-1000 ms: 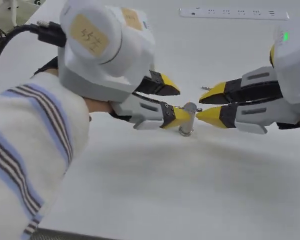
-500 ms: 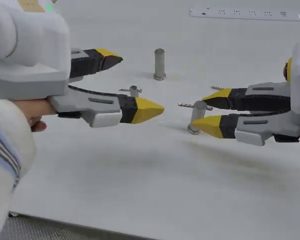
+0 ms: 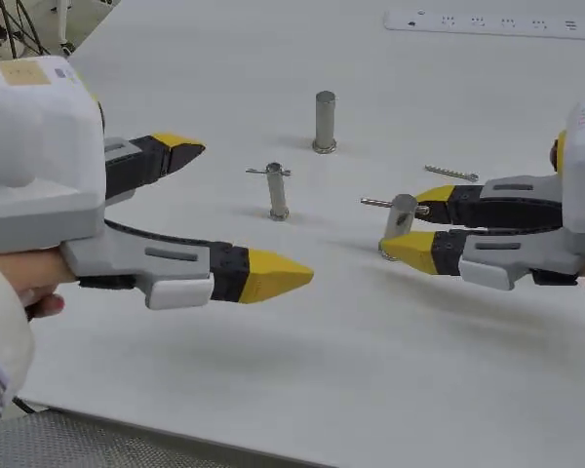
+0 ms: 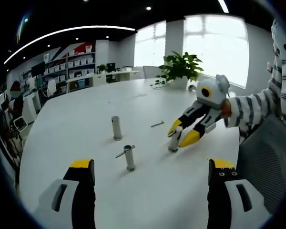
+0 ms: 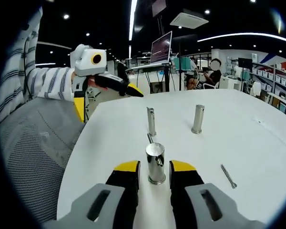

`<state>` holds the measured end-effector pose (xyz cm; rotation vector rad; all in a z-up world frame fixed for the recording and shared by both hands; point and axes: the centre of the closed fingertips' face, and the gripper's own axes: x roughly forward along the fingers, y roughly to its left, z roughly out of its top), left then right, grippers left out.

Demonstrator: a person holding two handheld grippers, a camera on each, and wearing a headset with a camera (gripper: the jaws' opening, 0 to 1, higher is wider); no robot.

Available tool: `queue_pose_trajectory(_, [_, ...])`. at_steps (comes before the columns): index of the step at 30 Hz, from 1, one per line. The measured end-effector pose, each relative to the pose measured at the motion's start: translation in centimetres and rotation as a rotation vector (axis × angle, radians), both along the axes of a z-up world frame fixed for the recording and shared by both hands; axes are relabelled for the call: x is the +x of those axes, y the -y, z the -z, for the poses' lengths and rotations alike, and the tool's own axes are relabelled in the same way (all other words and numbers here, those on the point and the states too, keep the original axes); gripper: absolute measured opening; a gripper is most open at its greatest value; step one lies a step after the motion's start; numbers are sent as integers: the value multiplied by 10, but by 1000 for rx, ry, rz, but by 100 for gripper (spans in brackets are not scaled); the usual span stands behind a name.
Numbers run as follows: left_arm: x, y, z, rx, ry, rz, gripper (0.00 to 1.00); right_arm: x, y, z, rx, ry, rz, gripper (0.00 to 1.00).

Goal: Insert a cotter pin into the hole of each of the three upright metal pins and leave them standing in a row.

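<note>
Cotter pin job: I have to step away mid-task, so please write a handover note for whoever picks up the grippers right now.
Left gripper: open, empty, above the white table.
Right gripper: jaws close on both sides of the nearest upright metal pin; whether they grip it is unclear.
Done: that pin and the middle upright metal pin each have a cotter pin through the hole.
To do: the far bare metal pin needs the loose cotter pin lying on the table. Then line up the three, which now stand in a triangle.
</note>
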<state>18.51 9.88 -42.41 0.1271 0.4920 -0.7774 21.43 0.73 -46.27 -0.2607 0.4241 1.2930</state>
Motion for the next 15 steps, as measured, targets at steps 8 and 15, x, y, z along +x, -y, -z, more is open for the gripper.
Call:
queue_pose_trajectory(8, [-9, -1, 2, -14, -24, -22, 99, 3, -3, 5, 5, -2, -17, 13])
queue_pose_trajectory(15, [-15, -5, 8, 3, -52, -40, 99, 2, -7, 5, 29, -29, -28, 10])
